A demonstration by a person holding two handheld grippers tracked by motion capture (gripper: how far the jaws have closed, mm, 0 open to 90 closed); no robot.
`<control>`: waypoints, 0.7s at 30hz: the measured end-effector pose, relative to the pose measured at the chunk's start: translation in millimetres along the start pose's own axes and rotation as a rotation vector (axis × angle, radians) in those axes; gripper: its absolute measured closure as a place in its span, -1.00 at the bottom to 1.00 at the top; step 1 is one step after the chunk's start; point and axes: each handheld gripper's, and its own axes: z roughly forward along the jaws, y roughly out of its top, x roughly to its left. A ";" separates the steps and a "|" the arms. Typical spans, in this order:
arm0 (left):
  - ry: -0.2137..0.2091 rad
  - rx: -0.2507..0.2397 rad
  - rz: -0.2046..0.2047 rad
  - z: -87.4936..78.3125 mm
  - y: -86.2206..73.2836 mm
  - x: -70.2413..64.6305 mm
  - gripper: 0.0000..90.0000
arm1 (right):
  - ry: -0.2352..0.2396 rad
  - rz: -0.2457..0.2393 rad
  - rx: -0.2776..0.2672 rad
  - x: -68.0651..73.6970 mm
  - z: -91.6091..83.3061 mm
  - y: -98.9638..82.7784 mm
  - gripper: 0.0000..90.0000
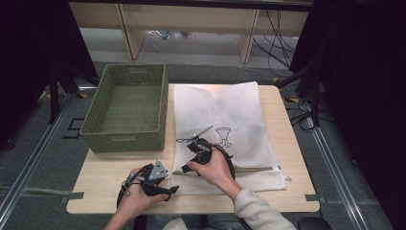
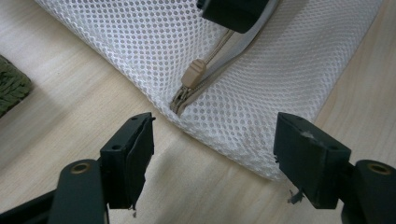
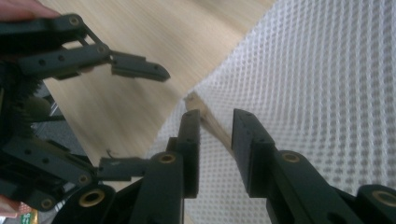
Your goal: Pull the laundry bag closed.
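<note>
mesh bag flat on desk | zipper pull ahead of left tongs, apart | right tongs straddled the beige zipper, unclamped | white honeycomb weave

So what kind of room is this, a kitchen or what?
Probably a lab or recording workshop, not a kitchen. Loose cables trail on the floor behind the wooden table, black curtains hang at the sides, and a person works a white mesh bag with hand-held grippers.

Black grippers (brass screws, trailing cables); right sleeve pale.
</note>
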 end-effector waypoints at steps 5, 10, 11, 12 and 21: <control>0.000 -0.001 0.002 0.3 0.5 -0.5 -0.37 | -0.002 0.015 0.004 3.0 5.8 6.5 0.61; -0.009 -0.007 -0.010 1.6 0.8 -1.3 -0.37 | -0.008 0.025 0.020 3.9 15.3 10.3 0.55; -0.010 -0.005 -0.011 1.9 0.8 -0.8 -0.37 | -0.003 0.047 0.023 4.5 16.2 10.4 0.54; -0.004 -0.003 -0.005 1.3 1.1 -0.5 -0.37 | -0.002 0.036 0.022 2.0 19.0 11.1 0.53; -0.007 -0.004 -0.007 1.4 2.3 0.1 -0.37 | 0.026 0.081 0.032 4.4 28.8 13.5 0.55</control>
